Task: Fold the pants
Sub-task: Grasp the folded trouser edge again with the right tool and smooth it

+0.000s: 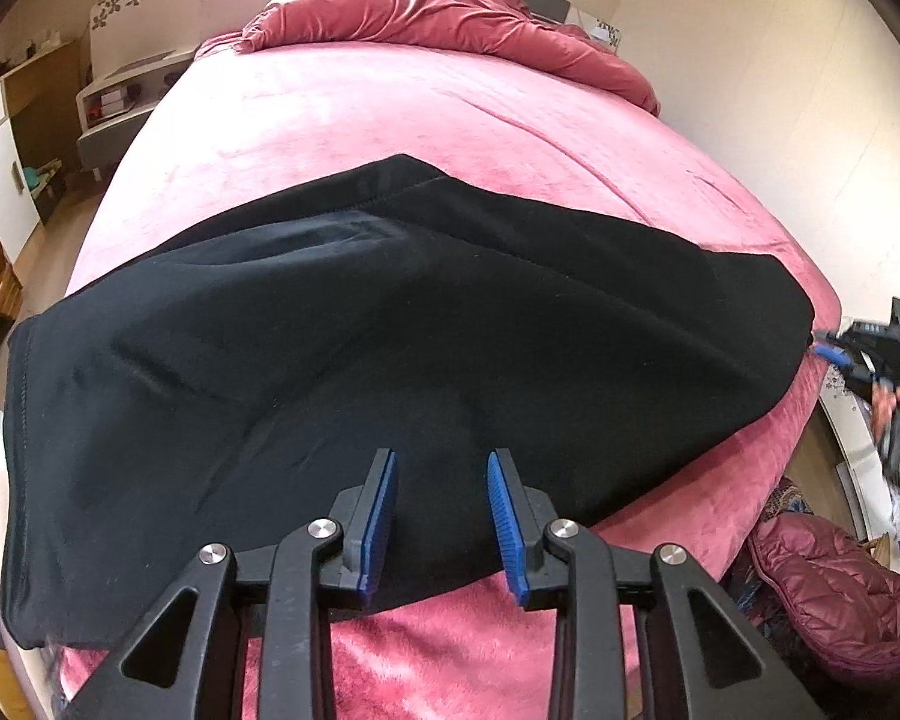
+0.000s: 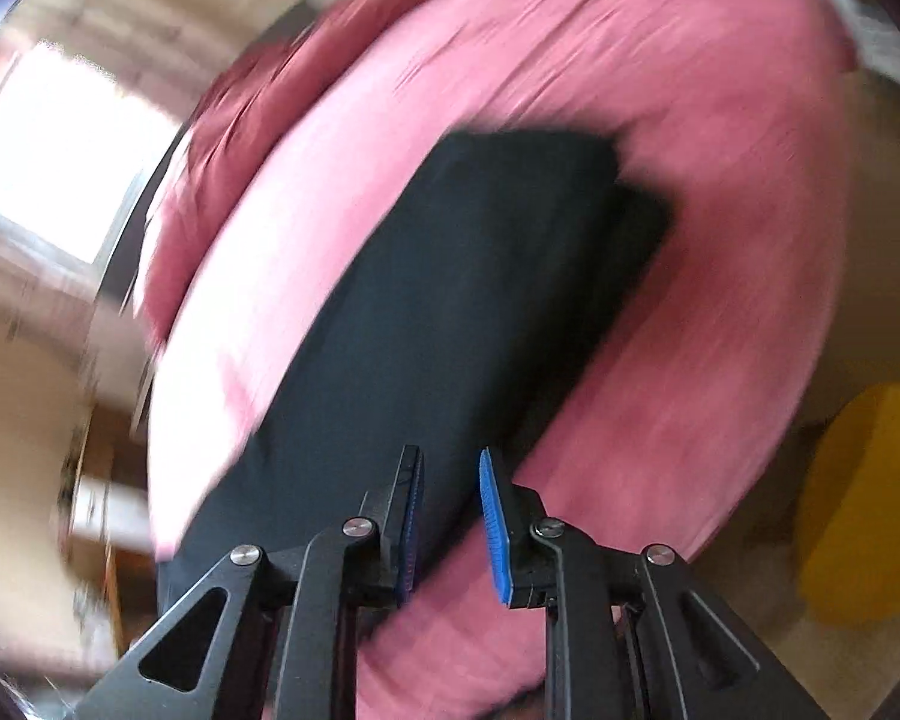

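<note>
Black pants (image 1: 354, 354) lie flat across the pink bed (image 1: 390, 114), legs laid together, hem at the left. My left gripper (image 1: 443, 462) is open and empty just above the pants' near edge. My right gripper (image 1: 834, 348) shows at the far right by the pants' right end. In the right wrist view, which is motion-blurred, the right gripper (image 2: 450, 462) is open and empty over the near end of the pants (image 2: 450, 312).
A dark red duvet (image 1: 450, 18) is bunched at the head of the bed. A maroon puffer jacket (image 1: 840, 588) lies on the floor at the right. A white cabinet (image 1: 0, 168) and shelf stand left. A yellow object (image 2: 870, 498) sits right of the bed.
</note>
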A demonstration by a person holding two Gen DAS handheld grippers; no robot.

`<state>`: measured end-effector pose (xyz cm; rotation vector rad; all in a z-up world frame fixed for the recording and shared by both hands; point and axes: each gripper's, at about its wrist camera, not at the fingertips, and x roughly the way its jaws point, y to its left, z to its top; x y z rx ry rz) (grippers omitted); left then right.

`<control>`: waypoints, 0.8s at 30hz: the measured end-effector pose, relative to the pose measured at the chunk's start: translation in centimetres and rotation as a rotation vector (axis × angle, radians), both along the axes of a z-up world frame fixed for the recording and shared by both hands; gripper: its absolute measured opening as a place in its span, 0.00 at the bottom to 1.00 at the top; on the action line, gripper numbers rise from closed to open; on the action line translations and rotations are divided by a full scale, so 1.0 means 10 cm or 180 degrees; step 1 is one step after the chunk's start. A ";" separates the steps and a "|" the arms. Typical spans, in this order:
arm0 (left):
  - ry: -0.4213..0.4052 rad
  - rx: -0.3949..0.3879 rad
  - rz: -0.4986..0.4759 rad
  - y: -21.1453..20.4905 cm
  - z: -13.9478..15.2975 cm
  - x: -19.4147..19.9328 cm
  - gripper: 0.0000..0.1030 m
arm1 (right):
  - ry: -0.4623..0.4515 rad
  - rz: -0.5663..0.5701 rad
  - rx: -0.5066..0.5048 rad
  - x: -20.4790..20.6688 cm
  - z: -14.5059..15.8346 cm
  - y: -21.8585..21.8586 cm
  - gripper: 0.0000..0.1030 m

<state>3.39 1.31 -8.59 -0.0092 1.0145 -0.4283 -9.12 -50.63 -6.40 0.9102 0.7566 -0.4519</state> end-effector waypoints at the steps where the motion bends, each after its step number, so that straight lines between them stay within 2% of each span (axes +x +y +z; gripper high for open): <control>1: 0.0011 0.0003 -0.0001 -0.02 0.00 0.01 0.31 | -0.0042 -0.0124 -0.0004 0.02 0.04 -0.14 0.20; 3: 0.0029 0.0021 -0.0001 -0.05 0.00 0.03 0.31 | -0.0054 -0.0245 -0.0002 0.08 0.07 -0.35 0.23; 4: 0.0033 0.0025 0.0001 -0.06 0.00 0.01 0.31 | -0.0029 -0.0320 -0.0009 0.11 0.07 -0.45 0.28; 5: 0.0042 0.0022 -0.0005 -0.07 0.01 0.01 0.31 | -0.0019 -0.0368 0.0027 0.17 0.06 -0.55 0.30; 8: 0.0057 0.0059 -0.0054 -0.15 -0.01 0.05 0.31 | 0.0113 -0.0410 0.0003 0.32 0.02 -0.63 0.29; 10: 0.0064 0.0075 -0.0091 -0.19 -0.02 0.10 0.31 | 0.0230 -0.0389 -0.0072 0.38 0.02 -0.67 0.00; 11: 0.0058 0.0074 -0.0101 -0.20 -0.01 0.09 0.31 | 0.0254 -0.0406 -0.0169 0.36 0.06 -0.67 0.00; 15: 0.0060 0.0062 -0.0125 -0.24 -0.01 0.12 0.31 | 0.0118 -0.0503 -0.0213 0.11 0.12 -0.73 0.00; 18: 0.0084 0.0082 -0.0133 -0.27 -0.03 0.13 0.31 | 0.0081 -0.0426 -0.0036 0.01 0.03 -0.76 0.02; 20: 0.0087 0.0084 -0.0140 -0.31 -0.03 0.12 0.31 | -0.0057 -0.0462 0.0066 -0.04 -0.01 -0.80 0.05; 24: 0.0084 0.0112 -0.0169 -0.36 -0.02 0.11 0.31 | -0.0049 -0.0506 0.0123 0.09 -0.11 -0.88 0.11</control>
